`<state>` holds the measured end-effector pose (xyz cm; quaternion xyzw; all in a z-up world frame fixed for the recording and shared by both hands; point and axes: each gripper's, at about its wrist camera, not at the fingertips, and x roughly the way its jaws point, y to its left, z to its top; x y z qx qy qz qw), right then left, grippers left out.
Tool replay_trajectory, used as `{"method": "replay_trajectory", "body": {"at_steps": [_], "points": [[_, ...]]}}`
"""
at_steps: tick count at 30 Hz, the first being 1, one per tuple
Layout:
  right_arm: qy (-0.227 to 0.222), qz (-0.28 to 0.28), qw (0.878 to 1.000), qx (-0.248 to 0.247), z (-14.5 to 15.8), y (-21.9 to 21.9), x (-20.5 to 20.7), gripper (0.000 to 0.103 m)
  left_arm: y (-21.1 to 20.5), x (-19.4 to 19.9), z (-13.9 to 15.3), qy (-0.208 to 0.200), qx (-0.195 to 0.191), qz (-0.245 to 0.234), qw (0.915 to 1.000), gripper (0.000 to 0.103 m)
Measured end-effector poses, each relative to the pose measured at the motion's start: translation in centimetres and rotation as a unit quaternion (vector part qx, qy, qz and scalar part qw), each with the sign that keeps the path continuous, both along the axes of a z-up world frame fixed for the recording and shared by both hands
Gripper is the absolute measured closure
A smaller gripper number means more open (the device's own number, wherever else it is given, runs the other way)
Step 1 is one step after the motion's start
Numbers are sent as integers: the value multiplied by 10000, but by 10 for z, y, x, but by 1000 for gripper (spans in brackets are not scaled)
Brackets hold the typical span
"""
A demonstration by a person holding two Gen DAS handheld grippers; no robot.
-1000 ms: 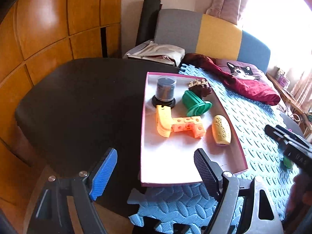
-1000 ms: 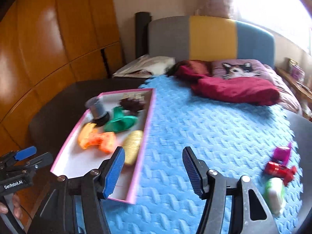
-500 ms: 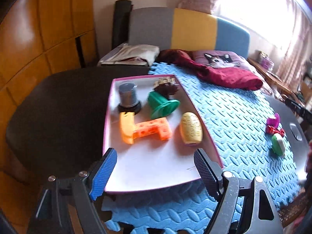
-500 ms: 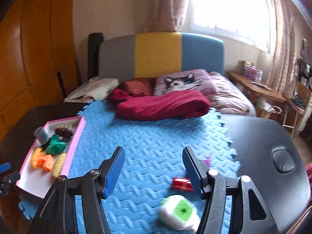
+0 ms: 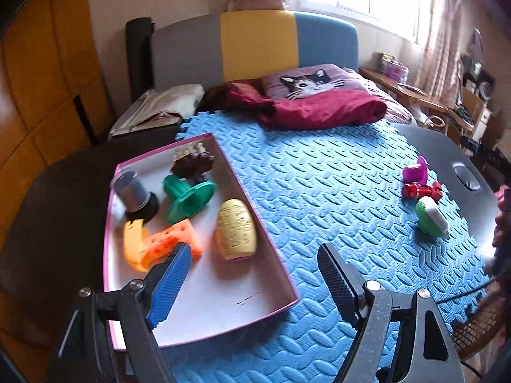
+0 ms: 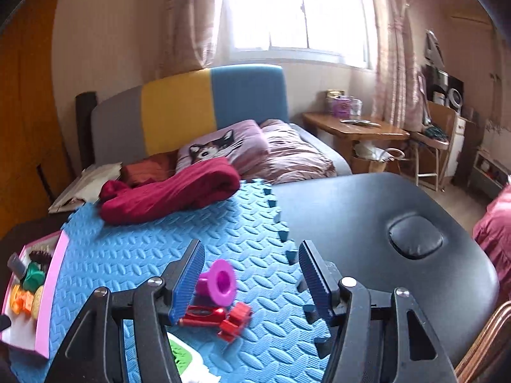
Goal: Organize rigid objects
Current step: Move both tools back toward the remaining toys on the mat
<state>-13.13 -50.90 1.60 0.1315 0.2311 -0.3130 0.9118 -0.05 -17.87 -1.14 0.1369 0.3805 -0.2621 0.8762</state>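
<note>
Pink-rimmed tray (image 5: 255, 220) on the left edge of the blue foam mat (image 5: 319, 191) holds a grey cup (image 5: 134, 191), green funnel-shaped piece (image 5: 188, 198), brown comb-like piece (image 5: 191, 162), orange block (image 5: 169, 242) and yellow oval (image 5: 238, 229). Magenta spool (image 6: 218, 282), red piece (image 6: 217, 316) and green-white cube (image 5: 431, 217) lie loose near the mat's right edge. Left gripper (image 5: 252, 284) jaws apart, empty, above the tray's near right corner. Right gripper (image 6: 250, 281) jaws apart, empty, over the spool.

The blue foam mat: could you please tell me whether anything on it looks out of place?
Yes. Three toys lie loose near the blue foam mat's right edge, apart from the pink-rimmed tray holding the others: a magenta flanged plastic spool on its side, a red plastic toy and a green-and-white plastic piece.
</note>
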Motion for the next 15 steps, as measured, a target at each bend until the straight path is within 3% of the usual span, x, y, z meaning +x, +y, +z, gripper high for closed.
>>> {"method": "replay_trajectory", "body": {"at_steps": [6,15], "points": [[-315,-375,9987,124,4,-13,-13,41,-43,-6,-4,19,30,-519,9986,22],[-512,-389,9968,477,2,-22,-20,41,-96,-11,-15,207,51,-1082,9939,22]]}}
